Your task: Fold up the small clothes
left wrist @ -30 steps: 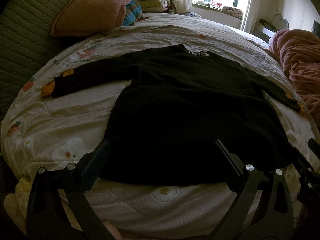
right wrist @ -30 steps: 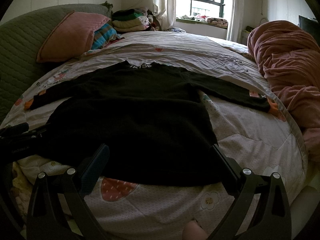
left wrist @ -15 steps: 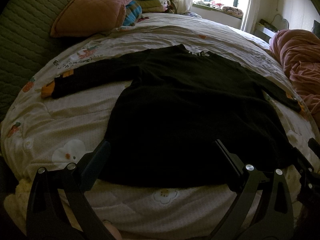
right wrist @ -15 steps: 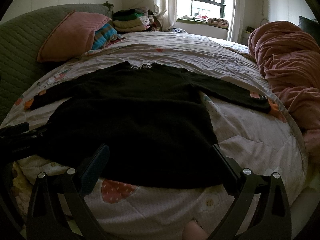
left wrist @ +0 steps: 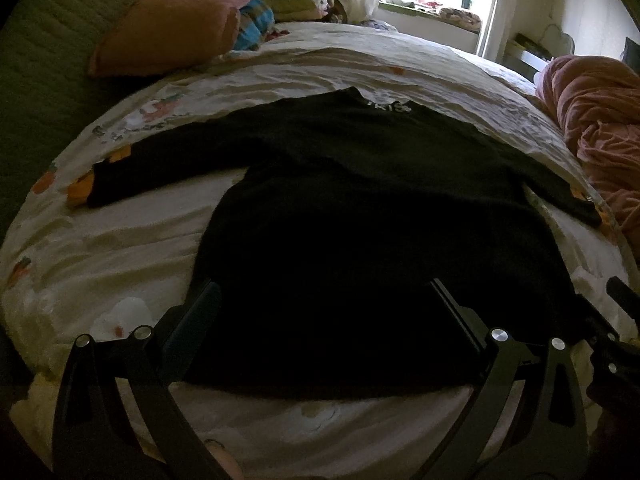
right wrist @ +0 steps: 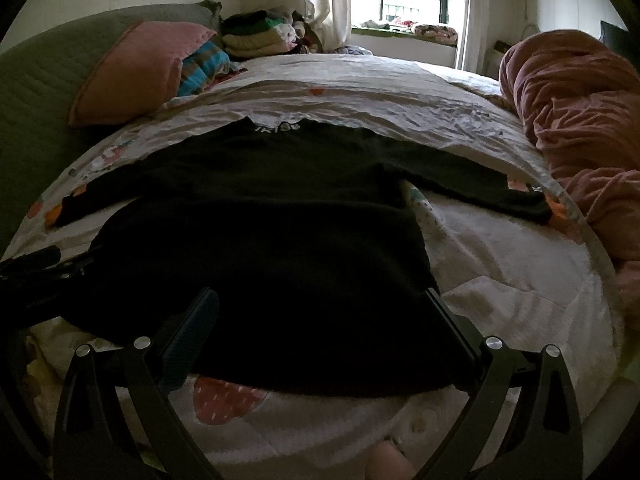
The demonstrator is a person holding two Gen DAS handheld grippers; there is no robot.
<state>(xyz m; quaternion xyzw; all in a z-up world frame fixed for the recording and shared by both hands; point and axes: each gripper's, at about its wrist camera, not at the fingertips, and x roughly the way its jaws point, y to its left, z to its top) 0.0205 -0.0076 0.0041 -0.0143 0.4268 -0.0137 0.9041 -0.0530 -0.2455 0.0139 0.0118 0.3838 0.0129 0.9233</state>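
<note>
Currently I hold both grippers at the near edge of the bed, each spread wide and empty: left gripper over the hem's left half, right gripper over its right half. Black long-sleeved top lies flat, collar toward the far edge, sleeves spread toward the pink pillow and the pink duvet. Step, as I judge it: first fold not begun. Next: pinch hem or sleeve. Free bedding flanks the body; the duvet crowds the right cuff.
</note>
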